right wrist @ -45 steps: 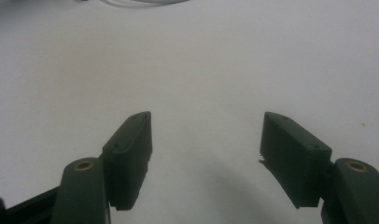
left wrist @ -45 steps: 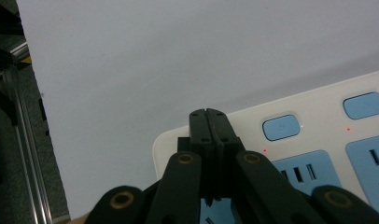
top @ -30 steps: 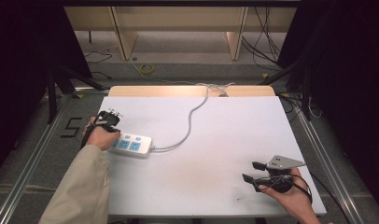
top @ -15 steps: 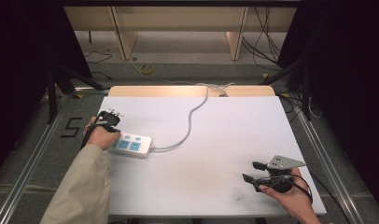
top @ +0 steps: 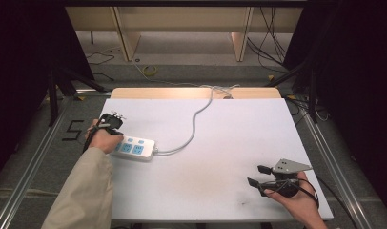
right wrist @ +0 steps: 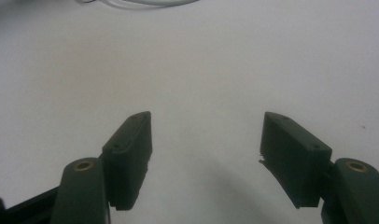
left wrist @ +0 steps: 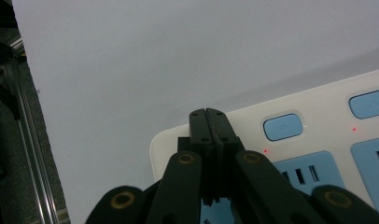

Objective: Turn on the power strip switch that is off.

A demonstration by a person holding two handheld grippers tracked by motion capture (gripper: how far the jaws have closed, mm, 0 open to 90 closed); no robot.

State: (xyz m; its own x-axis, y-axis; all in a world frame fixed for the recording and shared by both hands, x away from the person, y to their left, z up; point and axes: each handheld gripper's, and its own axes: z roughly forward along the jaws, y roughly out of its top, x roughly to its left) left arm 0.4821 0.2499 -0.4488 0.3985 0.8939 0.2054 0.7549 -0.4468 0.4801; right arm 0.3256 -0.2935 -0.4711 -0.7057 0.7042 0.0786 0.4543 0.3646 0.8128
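Left hand-held gripper (left wrist: 209, 122), clenched empty, is resting over the power strip (left wrist: 318, 140) corner; its red indicator dots are showing there. Right hand-held gripper (right wrist: 206, 154) is lying released on the desk (top: 220, 143).

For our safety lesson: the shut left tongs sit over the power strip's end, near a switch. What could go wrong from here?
1. The shut left tongs might slip off the power strip and miss the blue switch.
2. Pressing could push the strip, tugging its cable.
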